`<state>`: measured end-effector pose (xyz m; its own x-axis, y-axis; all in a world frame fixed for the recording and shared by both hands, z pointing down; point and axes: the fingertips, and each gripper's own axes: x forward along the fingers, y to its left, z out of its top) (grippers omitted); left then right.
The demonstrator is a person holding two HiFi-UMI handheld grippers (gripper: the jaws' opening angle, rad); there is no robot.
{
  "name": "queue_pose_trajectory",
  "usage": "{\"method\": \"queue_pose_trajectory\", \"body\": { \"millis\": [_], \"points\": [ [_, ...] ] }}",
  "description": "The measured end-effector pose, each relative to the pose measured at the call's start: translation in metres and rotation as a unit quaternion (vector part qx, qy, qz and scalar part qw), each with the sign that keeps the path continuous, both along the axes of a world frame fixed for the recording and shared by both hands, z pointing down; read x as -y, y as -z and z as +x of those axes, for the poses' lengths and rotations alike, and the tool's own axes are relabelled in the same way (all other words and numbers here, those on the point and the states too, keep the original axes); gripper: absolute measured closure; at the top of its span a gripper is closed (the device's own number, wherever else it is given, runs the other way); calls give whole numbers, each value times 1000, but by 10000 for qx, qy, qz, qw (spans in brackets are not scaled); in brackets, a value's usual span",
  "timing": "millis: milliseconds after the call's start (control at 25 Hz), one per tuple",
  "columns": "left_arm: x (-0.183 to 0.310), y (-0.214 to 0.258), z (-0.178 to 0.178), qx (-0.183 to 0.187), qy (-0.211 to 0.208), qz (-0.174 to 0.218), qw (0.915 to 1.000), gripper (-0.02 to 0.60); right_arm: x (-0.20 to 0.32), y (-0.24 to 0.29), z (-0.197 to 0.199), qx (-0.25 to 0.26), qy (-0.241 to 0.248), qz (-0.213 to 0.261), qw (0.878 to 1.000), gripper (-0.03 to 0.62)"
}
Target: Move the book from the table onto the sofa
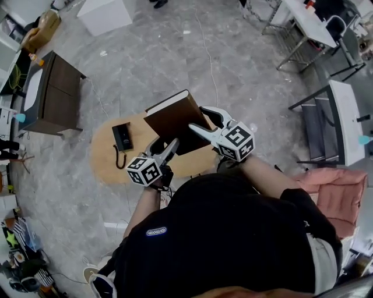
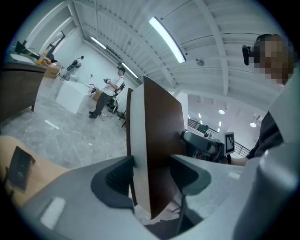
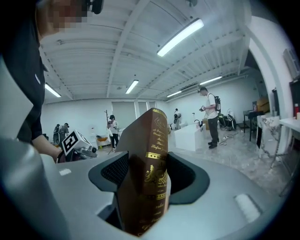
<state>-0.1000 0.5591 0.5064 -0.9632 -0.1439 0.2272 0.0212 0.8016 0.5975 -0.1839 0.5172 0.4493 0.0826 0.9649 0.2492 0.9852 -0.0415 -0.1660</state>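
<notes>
A thick brown hardback book [image 1: 175,119] with a gilt spine hangs in the air above the oval wooden table [image 1: 105,160], held between both grippers. My left gripper [image 1: 168,146] is shut on its page edge; in the left gripper view the book [image 2: 154,150] stands between the pads [image 2: 123,174]. On the spine side my right gripper [image 1: 201,119] is shut on it, and the right gripper view shows the gold-lettered spine [image 3: 152,178] wedged in the jaws. The sofa is not in view.
A black phone-like device [image 1: 122,138] with a cord lies on the table's left part. A dark wooden cabinet [image 1: 55,96] stands far left, a white box [image 1: 106,14] at the top, desks and chairs [image 1: 326,116] at the right. People stand in the background.
</notes>
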Motion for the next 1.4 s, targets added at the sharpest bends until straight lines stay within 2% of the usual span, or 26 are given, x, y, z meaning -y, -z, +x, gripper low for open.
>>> {"method": "queue_pose_trajectory", "body": {
  "millis": [240, 520, 760, 880, 1080, 1400],
  "points": [
    [34, 37, -29, 427, -796, -177, 9958, 325, 49, 42, -16, 384, -768, -239, 9960, 309],
    [102, 78, -79, 838, -1722, -196, 9813, 325, 130, 88, -49, 803, -1675, -544, 9811, 310],
    [199, 91, -117, 955, -2596, -468, 9598, 325, 241, 99, -72, 895, -2503, -854, 9602, 312],
    [260, 96, -129, 992, -2943, -450, 9495, 325, 305, 103, -78, 939, -2874, -975, 9482, 312],
    [371, 100, -136, 917, -3432, -223, 9345, 327, 415, 112, -82, 932, -3409, -1180, 9280, 313],
    [515, 101, -143, 897, -4111, -349, 9065, 327, 565, 111, -76, 887, -4047, -1437, 8987, 316]
  ]
}}
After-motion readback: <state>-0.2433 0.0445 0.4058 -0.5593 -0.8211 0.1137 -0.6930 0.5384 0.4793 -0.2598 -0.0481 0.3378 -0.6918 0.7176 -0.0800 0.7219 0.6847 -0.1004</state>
